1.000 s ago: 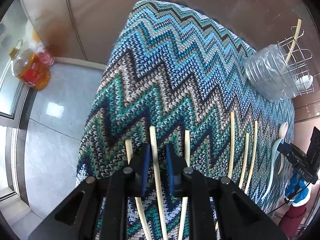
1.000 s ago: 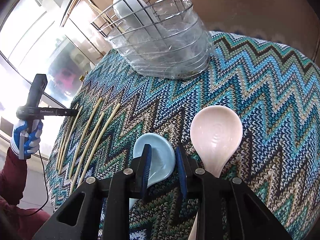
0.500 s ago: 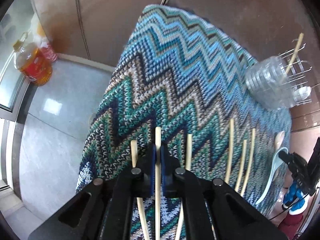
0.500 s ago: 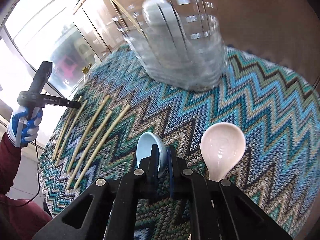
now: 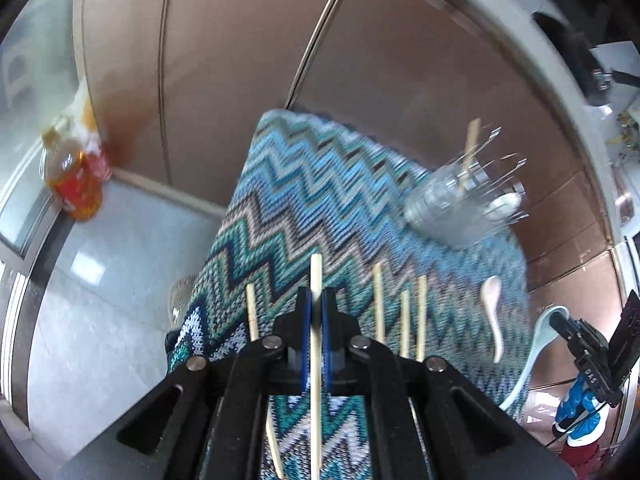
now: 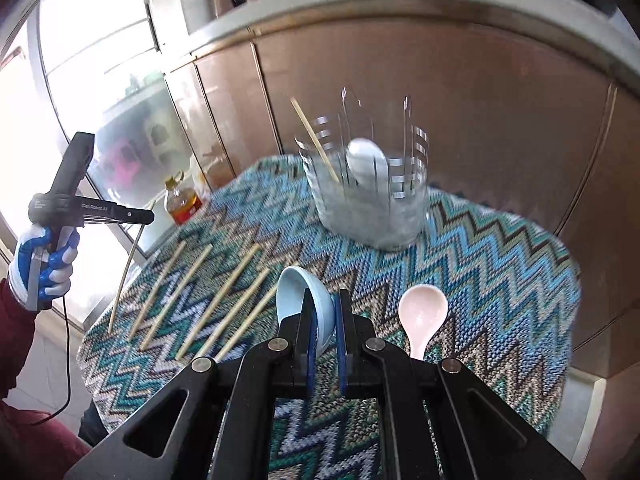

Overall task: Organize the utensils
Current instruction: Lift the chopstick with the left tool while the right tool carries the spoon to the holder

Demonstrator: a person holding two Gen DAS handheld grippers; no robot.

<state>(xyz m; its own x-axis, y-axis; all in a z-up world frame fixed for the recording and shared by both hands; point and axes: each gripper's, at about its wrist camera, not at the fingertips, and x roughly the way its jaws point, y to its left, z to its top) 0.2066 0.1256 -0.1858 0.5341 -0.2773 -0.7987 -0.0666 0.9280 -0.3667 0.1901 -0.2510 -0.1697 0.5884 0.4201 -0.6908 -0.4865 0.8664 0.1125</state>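
Observation:
My left gripper (image 5: 316, 300) is shut on a pale wooden chopstick (image 5: 316, 276) and holds it above the zigzag cloth; it shows in the right wrist view (image 6: 132, 248) hanging from that gripper (image 6: 146, 216). My right gripper (image 6: 324, 300) is shut on a light blue spoon (image 6: 298, 288), lifted off the cloth; it also shows in the left wrist view (image 5: 536, 340). Several chopsticks (image 6: 224, 292) lie side by side on the cloth. A pink spoon (image 6: 422, 316) lies to the right of them. A wire utensil holder (image 6: 368, 196) at the back holds a white spoon and one chopstick.
The table carries a blue-green zigzag knitted cloth (image 6: 500, 264). Brown cabinet doors (image 6: 480, 120) stand behind it. An oil bottle (image 5: 74, 184) stands on the floor by the window at the left. Tiled floor (image 5: 100, 300) lies left of the table.
Both grippers have shut and risen: the left has lifted a chopstick off the cloth, the right has lifted the blue spoon. Both views now look from higher and farther back.

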